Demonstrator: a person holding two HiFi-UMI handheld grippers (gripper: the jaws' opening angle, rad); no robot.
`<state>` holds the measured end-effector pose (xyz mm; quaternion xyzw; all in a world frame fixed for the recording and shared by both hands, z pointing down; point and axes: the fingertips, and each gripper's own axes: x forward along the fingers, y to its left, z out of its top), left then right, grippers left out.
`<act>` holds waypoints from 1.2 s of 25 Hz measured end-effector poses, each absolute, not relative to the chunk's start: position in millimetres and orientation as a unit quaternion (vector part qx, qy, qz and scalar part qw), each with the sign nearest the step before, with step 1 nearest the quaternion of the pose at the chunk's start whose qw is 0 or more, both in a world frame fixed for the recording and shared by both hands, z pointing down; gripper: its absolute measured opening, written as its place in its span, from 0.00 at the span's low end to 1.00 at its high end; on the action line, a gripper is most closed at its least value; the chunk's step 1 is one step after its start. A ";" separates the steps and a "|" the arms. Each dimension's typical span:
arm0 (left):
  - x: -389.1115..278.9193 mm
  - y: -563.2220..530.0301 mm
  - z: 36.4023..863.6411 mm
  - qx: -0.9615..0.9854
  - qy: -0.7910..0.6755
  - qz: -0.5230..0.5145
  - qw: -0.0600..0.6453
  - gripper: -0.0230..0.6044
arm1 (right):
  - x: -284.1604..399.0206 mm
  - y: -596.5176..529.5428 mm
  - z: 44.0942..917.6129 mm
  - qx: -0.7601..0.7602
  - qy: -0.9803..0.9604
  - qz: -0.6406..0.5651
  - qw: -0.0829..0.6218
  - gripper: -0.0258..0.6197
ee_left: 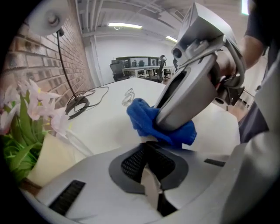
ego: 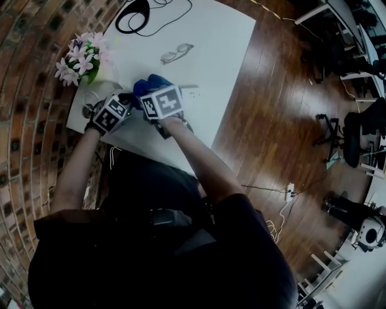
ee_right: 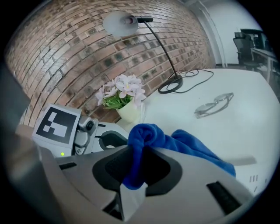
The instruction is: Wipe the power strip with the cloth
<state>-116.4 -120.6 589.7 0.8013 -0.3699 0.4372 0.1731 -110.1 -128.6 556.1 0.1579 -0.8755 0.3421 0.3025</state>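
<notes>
A blue cloth (ego: 146, 85) (ee_right: 188, 146) is bunched in my right gripper (ego: 157, 86) (ee_right: 140, 153), whose jaws are shut on one fold of it. The rest of the cloth drapes forward over the white table (ego: 223, 48). The white power strip (ego: 192, 94) (ee_right: 251, 176) lies just right of the cloth, mostly hidden by it, with a few socket slots showing. My left gripper (ego: 128, 99) (ee_left: 146, 146) sits close to the left of the right one with its jaws together. Its tips lie under the cloth (ee_left: 140, 116) and the right gripper (ee_left: 168, 122). Whether they pinch anything is hidden.
A pot of pink flowers (ego: 84, 57) (ee_right: 122, 98) stands at the table's left edge by the brick wall. A black lamp base and cord (ego: 132, 17) sit at the far end, with glasses (ego: 176, 53) (ee_right: 214, 105) mid-table. Wooden floor with chairs lies to the right.
</notes>
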 end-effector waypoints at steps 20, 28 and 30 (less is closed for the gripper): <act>-146.8 -139.4 599.8 0.712 -0.504 0.432 0.229 0.06 | -87.1 -155.8 563.6 0.201 -0.877 0.290 0.325 0.17; -151.1 -143.0 602.0 0.701 -0.511 0.446 0.222 0.06 | -59.9 -171.0 565.4 0.230 -0.877 0.257 0.335 0.17; -151.7 -141.8 602.1 0.699 -0.512 0.447 0.224 0.06 | -56.9 -172.4 564.5 0.232 -0.880 0.240 0.337 0.17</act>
